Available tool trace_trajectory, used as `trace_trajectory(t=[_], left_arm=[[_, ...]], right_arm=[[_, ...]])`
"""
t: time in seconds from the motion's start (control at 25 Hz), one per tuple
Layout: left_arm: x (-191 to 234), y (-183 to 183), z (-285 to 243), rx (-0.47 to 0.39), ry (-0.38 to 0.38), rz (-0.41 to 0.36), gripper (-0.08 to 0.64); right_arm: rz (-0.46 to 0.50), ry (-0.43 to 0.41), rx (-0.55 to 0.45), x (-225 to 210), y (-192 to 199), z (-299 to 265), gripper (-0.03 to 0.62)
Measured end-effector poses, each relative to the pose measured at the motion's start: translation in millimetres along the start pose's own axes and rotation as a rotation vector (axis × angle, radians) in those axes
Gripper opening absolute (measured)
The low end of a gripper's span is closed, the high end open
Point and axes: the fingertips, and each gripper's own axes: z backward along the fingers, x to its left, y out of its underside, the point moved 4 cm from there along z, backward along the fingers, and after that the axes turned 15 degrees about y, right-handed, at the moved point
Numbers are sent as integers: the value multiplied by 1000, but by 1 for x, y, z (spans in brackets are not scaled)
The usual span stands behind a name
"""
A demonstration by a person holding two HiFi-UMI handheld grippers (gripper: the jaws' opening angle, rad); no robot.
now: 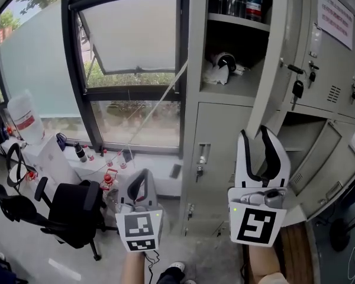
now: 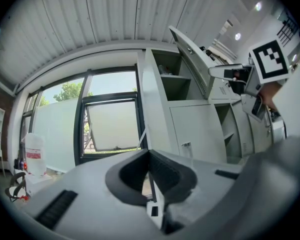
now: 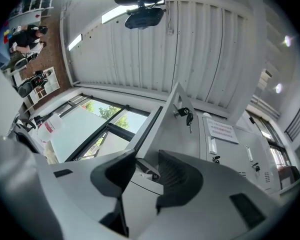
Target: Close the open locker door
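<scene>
The grey upper locker door [image 1: 273, 58] stands open, swung out toward me, with a key [image 1: 297, 89] hanging from its lock. My right gripper [image 1: 254, 136] is raised at the door's lower corner. Its jaws are apart and the door's bottom edge sits between the fingers. From the right gripper view the door [image 3: 172, 116] rises out of the gap of the right gripper [image 3: 147, 156], the key [image 3: 189, 116] above. I cannot see the pads pressing on it. My left gripper [image 1: 142, 179] hangs low at the left, shut and empty, and the left gripper view shows the left gripper [image 2: 149, 151] pointing at the lockers.
Inside the open compartment a shelf [image 1: 231, 87] holds a cloth and small items; cans [image 1: 248, 2] stand above. A lower locker door [image 1: 322, 158] at the right also hangs open. A black office chair [image 1: 77, 212], a white jug [image 1: 25, 117] and a tilted window [image 1: 130, 34] are at the left.
</scene>
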Motion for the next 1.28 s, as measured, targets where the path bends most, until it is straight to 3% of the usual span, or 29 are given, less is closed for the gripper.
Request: trace_trajectory(t=[0.28, 1.28], left_arm=[[16, 2, -7, 0, -10, 3, 2], [56, 7, -50, -7, 14, -5, 2]], right_arm=[[59, 48, -11, 25, 5, -14, 155], [78, -5, 27, 87, 40, -68, 141]])
